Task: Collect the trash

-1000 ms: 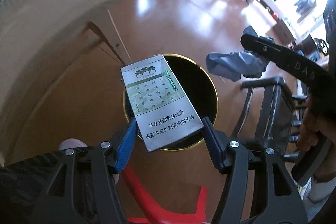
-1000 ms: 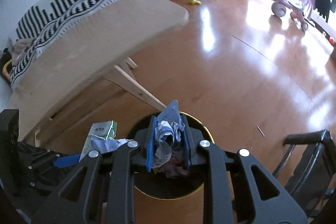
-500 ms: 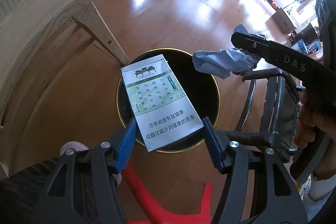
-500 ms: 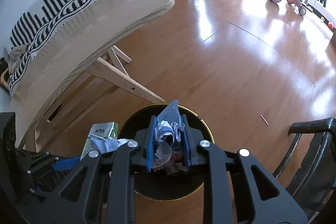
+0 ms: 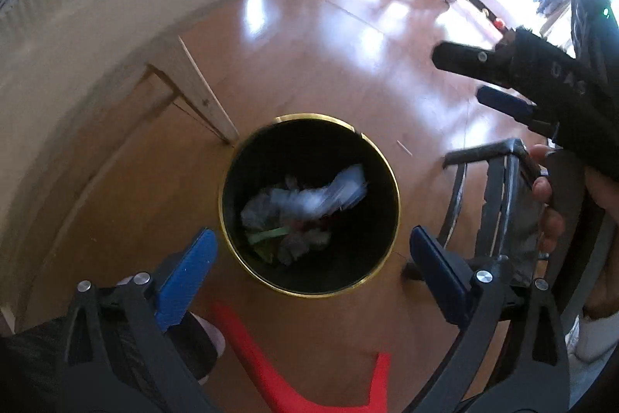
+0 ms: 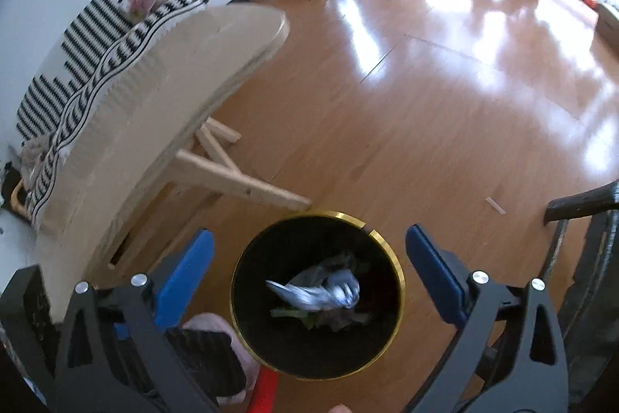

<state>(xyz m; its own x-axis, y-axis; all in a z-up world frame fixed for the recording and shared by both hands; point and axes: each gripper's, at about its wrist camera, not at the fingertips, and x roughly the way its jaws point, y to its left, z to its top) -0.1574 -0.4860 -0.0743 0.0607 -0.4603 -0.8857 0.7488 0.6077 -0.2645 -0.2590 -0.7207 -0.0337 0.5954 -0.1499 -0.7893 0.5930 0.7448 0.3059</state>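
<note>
A black bin with a gold rim (image 5: 394, 204) (image 6: 336, 215) stands on the wooden floor below both grippers. Inside it lies blurred, crumpled grey-blue paper (image 5: 329, 196) (image 6: 321, 291) over darker rubbish and a greenish scrap (image 5: 267, 233). My left gripper (image 5: 309, 237) hangs over the bin's near side, its jaws opening wide with nothing between the blue pads. My right gripper (image 6: 309, 235) is above the bin too, its jaws also opening and empty. It shows in the left wrist view at the upper right (image 5: 474, 76).
A pale wooden table (image 5: 116, 6) (image 6: 154, 84) with slanted legs stands left of the bin. A black chair (image 5: 503, 180) (image 6: 580, 204) is on the right. A red object (image 5: 271, 355) and a slippered foot (image 6: 216, 328) lie near me. A small white scrap (image 6: 495, 206) lies on the floor.
Both grippers have opened. The cigarette pack has left the left jaws and the crumpled paper has left the right jaws; the paper now lies in the bin.
</note>
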